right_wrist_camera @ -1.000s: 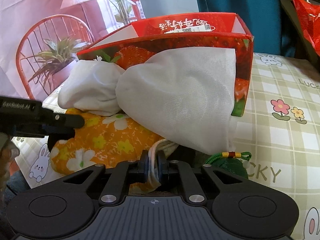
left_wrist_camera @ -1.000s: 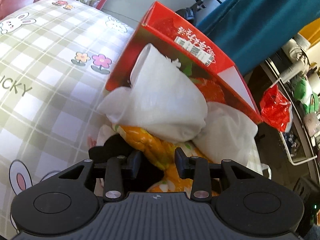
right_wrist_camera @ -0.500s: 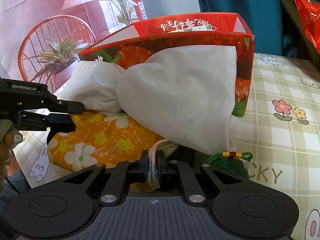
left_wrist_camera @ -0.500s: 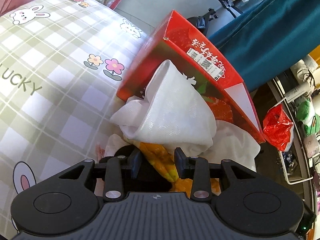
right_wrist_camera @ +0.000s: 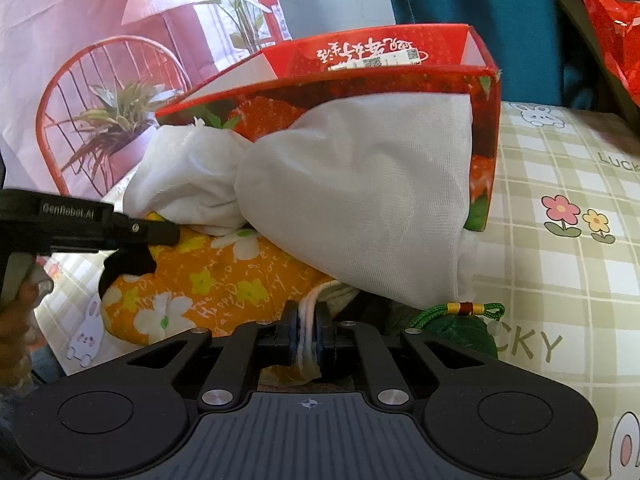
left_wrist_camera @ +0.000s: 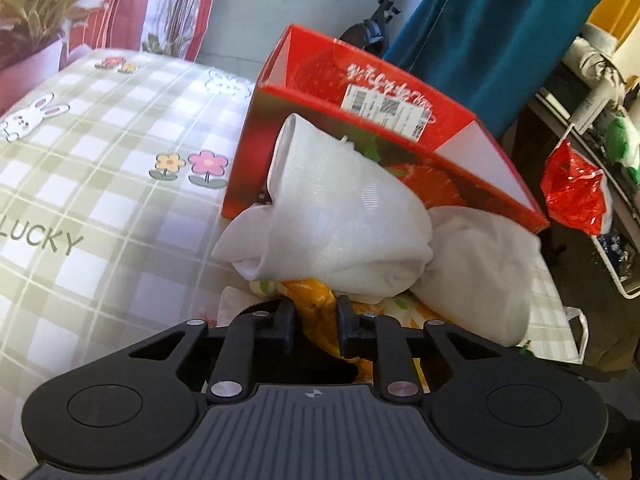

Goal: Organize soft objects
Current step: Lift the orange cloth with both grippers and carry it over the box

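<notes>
On checked bedding [left_wrist_camera: 100, 184] we count one red box [left_wrist_camera: 400, 148], two white bundles at its mouth, one orange pouch [right_wrist_camera: 208, 284] our left jaws just closed on, right jaws clamped on its drawstring [right_wrist_camera: 307, 320].

My left gripper [left_wrist_camera: 314, 322] points down at a slant, and its jaws have just been closing; a fold of orange flowered cloth [left_wrist_camera: 316, 304] sits between them, the pads now pressing on it. From the right wrist view the same gripper reaches in from the left edge, a hand [right_wrist_camera: 18, 300] behind it. My right gripper [right_wrist_camera: 307, 330] tilts down likewise, its jaws clamped tight on a thin bundle of pale cord [right_wrist_camera: 308, 320].
</notes>
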Motion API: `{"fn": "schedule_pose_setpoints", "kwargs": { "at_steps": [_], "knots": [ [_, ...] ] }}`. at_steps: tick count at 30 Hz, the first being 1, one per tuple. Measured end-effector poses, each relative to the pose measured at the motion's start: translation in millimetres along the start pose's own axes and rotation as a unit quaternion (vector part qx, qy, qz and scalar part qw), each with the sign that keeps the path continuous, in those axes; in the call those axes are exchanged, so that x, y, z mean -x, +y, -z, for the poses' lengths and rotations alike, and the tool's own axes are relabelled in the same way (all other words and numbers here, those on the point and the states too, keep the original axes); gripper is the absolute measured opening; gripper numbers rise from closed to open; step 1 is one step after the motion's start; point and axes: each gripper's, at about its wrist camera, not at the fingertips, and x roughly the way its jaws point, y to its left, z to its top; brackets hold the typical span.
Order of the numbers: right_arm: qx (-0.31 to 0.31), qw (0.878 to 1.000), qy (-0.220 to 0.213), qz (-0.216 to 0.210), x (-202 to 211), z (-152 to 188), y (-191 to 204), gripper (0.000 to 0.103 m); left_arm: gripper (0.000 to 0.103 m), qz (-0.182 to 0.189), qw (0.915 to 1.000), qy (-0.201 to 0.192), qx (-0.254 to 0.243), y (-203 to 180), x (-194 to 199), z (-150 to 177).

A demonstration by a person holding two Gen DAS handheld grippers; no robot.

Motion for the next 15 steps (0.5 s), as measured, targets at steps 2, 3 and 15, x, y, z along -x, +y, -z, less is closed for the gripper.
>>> {"fn": "schedule_pose_setpoints", "kwargs": {
  "at_steps": [2,3,15],
  "knots": [
    [0.000,1.000,-0.006,-0.008,7,-4,0,0.008,0.020,0.002,1.0000,-0.009,-0.001,-2,11,-2],
    [0.000,1.000,-0.011,-0.014,11,-6,1,0.008,0.020,0.004,0.9999,-0.014,-0.001,-3,16,-4],
    [-0.015,0.997,-0.030,-0.075,46,-29,9,0.008,0.020,0.007,0.9978,-0.064,-0.015,-19,72,-9]
  ]
}}
